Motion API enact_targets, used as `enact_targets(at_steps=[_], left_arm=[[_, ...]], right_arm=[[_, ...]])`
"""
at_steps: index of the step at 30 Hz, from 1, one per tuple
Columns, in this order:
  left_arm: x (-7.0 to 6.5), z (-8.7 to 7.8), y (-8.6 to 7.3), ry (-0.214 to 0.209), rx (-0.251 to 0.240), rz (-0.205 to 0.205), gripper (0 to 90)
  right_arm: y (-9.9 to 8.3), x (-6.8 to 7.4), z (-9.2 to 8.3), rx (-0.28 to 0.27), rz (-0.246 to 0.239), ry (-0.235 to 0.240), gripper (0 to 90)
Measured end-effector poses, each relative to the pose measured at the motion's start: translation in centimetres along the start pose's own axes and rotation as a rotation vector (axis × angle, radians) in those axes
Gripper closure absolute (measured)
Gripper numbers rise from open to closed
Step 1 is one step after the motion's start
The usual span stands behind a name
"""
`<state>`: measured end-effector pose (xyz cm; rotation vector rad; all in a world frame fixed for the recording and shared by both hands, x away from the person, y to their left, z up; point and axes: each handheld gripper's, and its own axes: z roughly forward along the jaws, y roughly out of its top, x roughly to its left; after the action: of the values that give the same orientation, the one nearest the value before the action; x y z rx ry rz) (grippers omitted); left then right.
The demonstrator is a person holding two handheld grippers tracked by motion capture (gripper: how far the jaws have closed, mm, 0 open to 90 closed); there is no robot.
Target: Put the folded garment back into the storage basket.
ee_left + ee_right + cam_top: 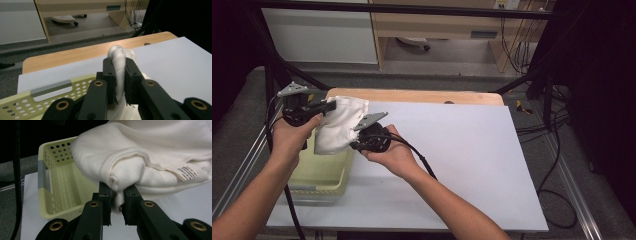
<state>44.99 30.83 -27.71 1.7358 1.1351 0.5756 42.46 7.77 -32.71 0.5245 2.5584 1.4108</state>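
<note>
At the left edge of the desk (462, 165) sits my yellow basket (319, 175), with holes in its walls and nothing I can see inside it. My left gripper (330, 106) is up over the basket, near the far left corner of the desk. Its jaws are squeezed tight on a bunched bit of the white cloth (337, 125), and in the left gripper view the cloth (119, 66) bulges out past the tips. I hold it high like that so the cloth hangs free and does not drag. The cloth is in the air between my two grippers, just above the basket's far end and the white sheet on the desk. It is soft and floppy, so one grip would let it sag and unfold. That is why my right gripper (358, 144) pinches it too, lower down and a little to the right. In the right gripper view the jaws are clamped on a rolled fold of the cloth (150, 157), with a small tag (185, 171) close by, and the basket (60, 185) waits just behind. I think the cloth is going in or coming out of the basket, but I cannot tell which.
</note>
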Motion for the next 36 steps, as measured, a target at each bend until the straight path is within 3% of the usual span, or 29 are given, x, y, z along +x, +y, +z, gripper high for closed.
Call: enact_targets(at_steps=[16, 36], left_arm=[[1.3, -0.7, -0.3, 0.028, 0.009, -0.003, 81.1], [2.2, -1.1, -0.7, 0.05, 0.017, -0.004, 81.1]], right_arm=[[0.2, 0.4, 1.9, -0.031, 0.004, 0.018, 79.4], [0.5, 0.9, 3.0, -0.031, -0.005, 0.024, 79.3]])
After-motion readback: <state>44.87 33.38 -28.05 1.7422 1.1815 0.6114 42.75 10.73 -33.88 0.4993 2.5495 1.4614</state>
